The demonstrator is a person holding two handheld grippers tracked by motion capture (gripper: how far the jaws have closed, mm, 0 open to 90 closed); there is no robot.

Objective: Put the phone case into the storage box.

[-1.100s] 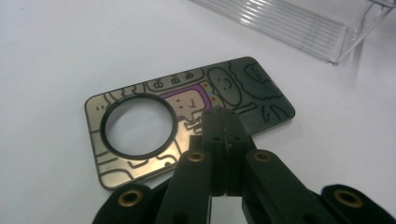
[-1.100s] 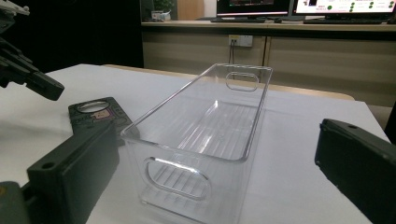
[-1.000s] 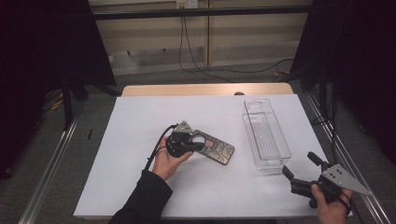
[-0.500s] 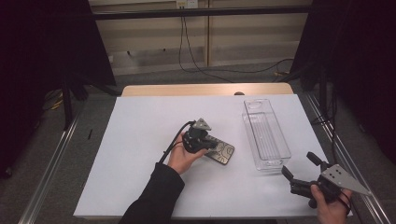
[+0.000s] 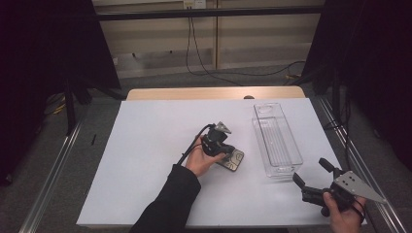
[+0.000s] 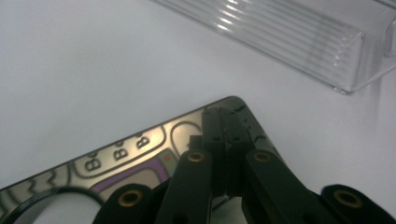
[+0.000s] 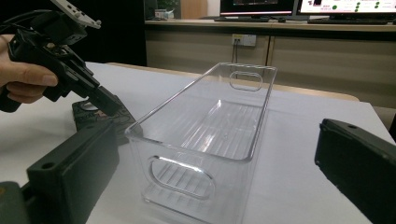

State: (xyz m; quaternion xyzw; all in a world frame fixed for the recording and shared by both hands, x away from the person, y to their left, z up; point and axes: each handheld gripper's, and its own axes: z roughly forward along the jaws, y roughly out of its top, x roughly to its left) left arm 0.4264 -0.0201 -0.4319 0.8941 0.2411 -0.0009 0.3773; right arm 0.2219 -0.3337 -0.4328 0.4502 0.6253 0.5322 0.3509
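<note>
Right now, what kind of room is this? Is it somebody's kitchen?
Probably not a kitchen: more likely a lab or workshop. A white table stands between black curtains, loose cables trail along the floor, and computer monitors sit on a desk behind.

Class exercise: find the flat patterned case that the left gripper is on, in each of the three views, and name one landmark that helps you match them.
High view: the case lies just right of centre, under the left gripper, left of the clear bin.
Left gripper view: the case crosses the lower half, shut jaws resting on its corner.
Right gripper view: the case sits at the left, just behind the bin's near corner.
Shared landmark: the clear bin.
</note>
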